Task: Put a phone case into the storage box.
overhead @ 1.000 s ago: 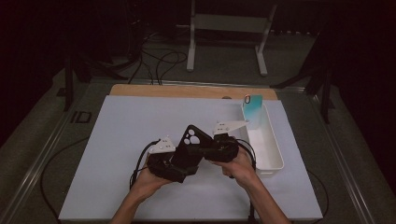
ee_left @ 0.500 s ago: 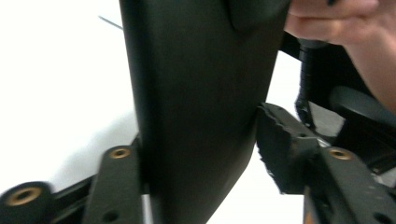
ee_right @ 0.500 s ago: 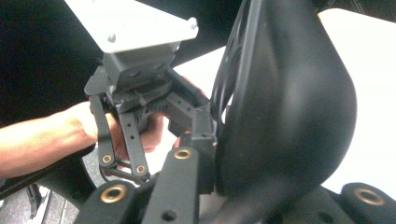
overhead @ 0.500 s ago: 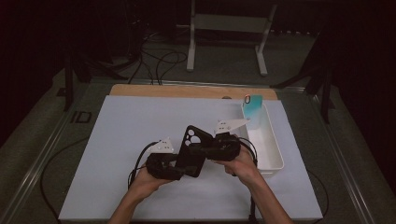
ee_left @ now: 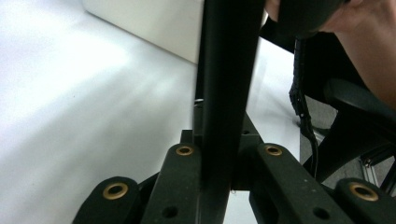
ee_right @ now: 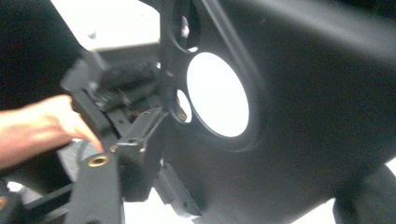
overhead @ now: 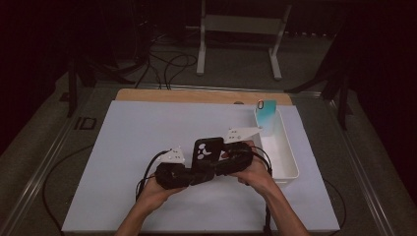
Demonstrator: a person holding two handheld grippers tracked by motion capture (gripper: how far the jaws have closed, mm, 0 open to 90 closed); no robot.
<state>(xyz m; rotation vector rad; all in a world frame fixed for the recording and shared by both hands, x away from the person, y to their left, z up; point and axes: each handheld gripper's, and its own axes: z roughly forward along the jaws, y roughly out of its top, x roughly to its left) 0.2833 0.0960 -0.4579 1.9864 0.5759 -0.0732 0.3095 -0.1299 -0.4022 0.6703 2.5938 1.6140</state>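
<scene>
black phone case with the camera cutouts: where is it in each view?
High view: black phone case at table centre, between the two hand-held grippers.
Left gripper view: edge-on, a dark vertical bar clamped between the jaws.
Right gripper view: fills the right side, round cutouts showing.
Shared landmark: white bin, also top of left gripper view.

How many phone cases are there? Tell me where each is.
2. A black phone case is over the middle of the white mat; a teal phone case stands at the white bin's far end.
</scene>
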